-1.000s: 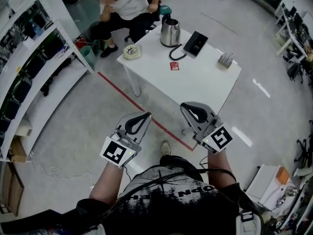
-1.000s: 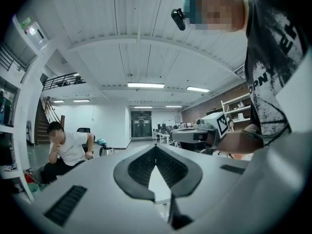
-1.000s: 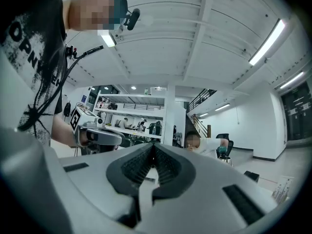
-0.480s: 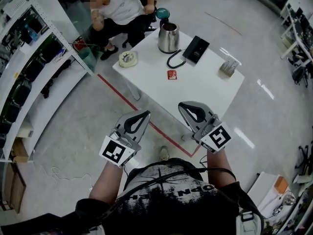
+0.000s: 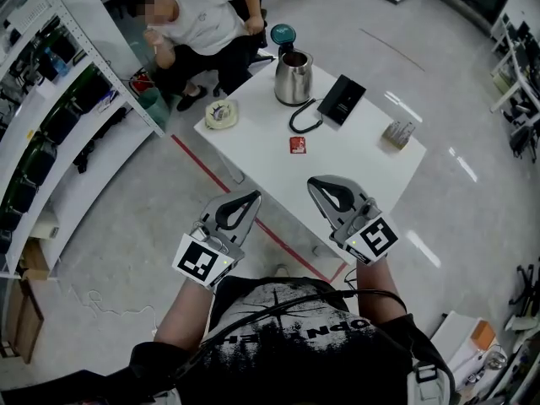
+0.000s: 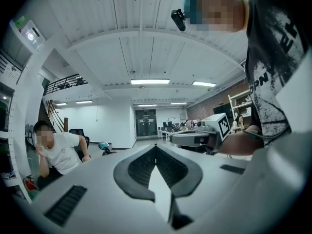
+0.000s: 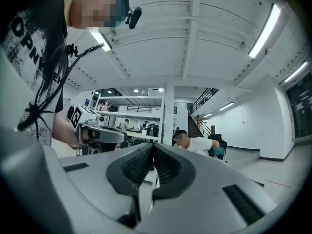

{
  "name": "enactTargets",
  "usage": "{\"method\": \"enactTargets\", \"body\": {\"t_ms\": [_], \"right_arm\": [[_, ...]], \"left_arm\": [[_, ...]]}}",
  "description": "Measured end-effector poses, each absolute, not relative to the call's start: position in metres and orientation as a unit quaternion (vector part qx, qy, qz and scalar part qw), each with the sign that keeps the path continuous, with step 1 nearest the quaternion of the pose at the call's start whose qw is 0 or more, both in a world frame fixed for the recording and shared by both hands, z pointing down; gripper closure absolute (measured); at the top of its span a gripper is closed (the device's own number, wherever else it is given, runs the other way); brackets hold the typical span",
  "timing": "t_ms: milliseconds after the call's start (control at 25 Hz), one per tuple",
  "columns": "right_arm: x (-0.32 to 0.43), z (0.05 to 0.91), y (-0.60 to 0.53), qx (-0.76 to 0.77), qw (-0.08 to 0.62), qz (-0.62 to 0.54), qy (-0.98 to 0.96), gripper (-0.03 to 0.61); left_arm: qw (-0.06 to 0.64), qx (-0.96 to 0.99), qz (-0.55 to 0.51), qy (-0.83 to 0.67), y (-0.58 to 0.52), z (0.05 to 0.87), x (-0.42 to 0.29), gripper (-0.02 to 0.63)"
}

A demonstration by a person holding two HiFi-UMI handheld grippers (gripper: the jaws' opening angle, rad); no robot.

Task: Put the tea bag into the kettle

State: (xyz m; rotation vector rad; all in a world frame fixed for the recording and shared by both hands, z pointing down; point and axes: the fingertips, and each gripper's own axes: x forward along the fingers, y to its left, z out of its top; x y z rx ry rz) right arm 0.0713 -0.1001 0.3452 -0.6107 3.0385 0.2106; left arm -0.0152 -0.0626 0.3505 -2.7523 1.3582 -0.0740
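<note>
White surface ahead of my left tool and right tool carries the red tea bag, well beyond their tips, short of the kettle. I note both tools' jaws pressed together, empty.

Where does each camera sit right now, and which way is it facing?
Head view: on the person's head, looking steeply down at the white table, kettle and tea bag; shows forearms, torso, left claw, right claw.
Left gripper view: rides the left claw, looking level along its shut jaws; right claw and shirt at right.
Right gripper view: rides the right claw, looking level; left claw and shirt at left.
Shared: both gripper views catch the seated person.
</note>
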Motion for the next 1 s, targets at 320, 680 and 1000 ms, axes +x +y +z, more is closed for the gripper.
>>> {"method": "enactTargets", "body": {"t_ms": [320, 680, 1000], "right_arm": [[0.063, 0.346, -0.120, -0.193, 0.021, 0.068, 0.979, 0.568], [0.049, 0.351, -0.154, -0.215, 0.017, 0.070, 0.974, 0.568], [0.031, 0.349, -0.213, -0.261, 0.010, 0.069, 0.963, 0.568]], "left_arm": [[0.038, -0.895, -0.012, 0.444, -0.083, 0.342, -0.019, 0.603], [0.038, -0.902, -0.016, 0.430, -0.119, 0.350, -0.037, 0.603], [0.039, -0.916, -0.014, 0.399, -0.182, 0.348, -0.062, 0.603]]}}
